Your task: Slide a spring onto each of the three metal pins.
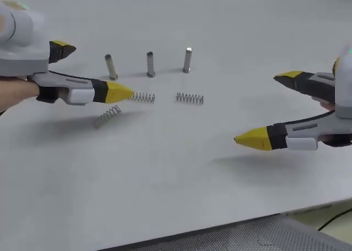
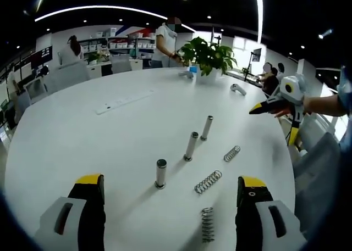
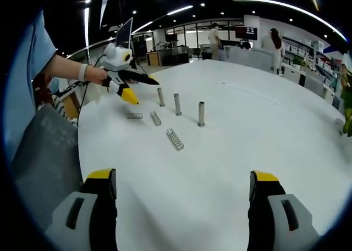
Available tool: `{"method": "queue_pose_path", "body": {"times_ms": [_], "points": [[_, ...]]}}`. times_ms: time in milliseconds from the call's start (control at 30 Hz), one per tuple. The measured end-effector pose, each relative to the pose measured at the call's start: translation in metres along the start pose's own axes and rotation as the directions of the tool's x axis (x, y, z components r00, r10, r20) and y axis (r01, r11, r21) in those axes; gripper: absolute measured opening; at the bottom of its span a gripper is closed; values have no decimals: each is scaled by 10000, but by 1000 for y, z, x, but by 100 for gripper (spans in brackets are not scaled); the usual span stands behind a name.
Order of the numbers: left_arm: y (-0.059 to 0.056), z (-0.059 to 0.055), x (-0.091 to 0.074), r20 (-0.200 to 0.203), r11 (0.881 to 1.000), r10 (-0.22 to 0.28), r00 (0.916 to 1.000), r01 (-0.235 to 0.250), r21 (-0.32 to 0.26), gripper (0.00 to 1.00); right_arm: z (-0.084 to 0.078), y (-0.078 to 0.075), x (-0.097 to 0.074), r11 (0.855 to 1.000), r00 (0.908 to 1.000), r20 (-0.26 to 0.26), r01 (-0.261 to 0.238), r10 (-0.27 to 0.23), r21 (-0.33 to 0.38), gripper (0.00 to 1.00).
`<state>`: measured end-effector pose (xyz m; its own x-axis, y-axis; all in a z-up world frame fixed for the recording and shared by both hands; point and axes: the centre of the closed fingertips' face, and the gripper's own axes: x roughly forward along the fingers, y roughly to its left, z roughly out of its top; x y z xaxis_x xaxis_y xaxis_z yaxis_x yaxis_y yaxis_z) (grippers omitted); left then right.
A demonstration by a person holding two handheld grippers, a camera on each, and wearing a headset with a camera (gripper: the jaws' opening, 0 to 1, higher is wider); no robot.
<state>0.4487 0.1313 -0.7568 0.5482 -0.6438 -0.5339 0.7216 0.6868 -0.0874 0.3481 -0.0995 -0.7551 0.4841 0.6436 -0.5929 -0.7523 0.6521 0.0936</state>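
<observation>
Three metal pins stand upright in a row on the white table: left pin (image 1: 111, 67), middle pin (image 1: 150, 64), right pin (image 1: 187, 60). In front of them lie three loose springs (image 1: 109, 115) (image 1: 143, 97) (image 1: 190, 98), none on a pin. My left gripper (image 1: 93, 70) hovers open at the left, its lower yellow tip close to the middle spring. My right gripper (image 1: 267, 108) hangs open to the right, well clear of the springs. The left gripper view has the pins (image 2: 191, 145) and springs (image 2: 208, 182) ahead of its jaws. The right gripper view shows the pins (image 3: 177, 104) and springs (image 3: 175, 139) farther off.
The table's front edge (image 1: 220, 226) runs across the bottom, with a grey mesh seat (image 1: 269, 234) below it. A white strip (image 2: 124, 101) lies on the far side of the table, and a potted plant (image 2: 209, 56) beyond. People stand in the background office.
</observation>
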Motion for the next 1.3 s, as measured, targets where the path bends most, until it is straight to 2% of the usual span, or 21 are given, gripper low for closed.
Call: {"method": "queue_pose_path", "body": {"times_ms": [133, 267, 433, 767, 967, 1300], "points": [[2, -2, -7, 203, 9998, 68, 9998, -64, -194, 98, 3, -4, -2, 9999, 9998, 86, 161, -161, 19, 100], [2, -8, -16, 212, 9995, 202, 9996, -197, -228, 98, 7, -8, -5, 9996, 9993, 209, 295, -296, 30, 100], [-1, -12, -30, 377, 9995, 204, 9991, -195, -244, 96, 11, -11, -7, 9992, 9985, 350, 410, -411, 27, 100], [-4, -14, -50, 599, 9990, 377, 9975, -361, -272, 96, 16, -9, -9, 9991, 9983, 427, 408, -405, -71, 100], [-12, -17, -60, 665, 9991, 377, 9971, -363, -224, 95, 18, -10, -13, 9988, 9978, 478, 464, -455, -182, 100], [-29, -27, -74, 520, 9998, 169, 9985, -171, 37, 94, 17, -5, -19, 9985, 9978, 459, 481, -468, -276, 100]]}}
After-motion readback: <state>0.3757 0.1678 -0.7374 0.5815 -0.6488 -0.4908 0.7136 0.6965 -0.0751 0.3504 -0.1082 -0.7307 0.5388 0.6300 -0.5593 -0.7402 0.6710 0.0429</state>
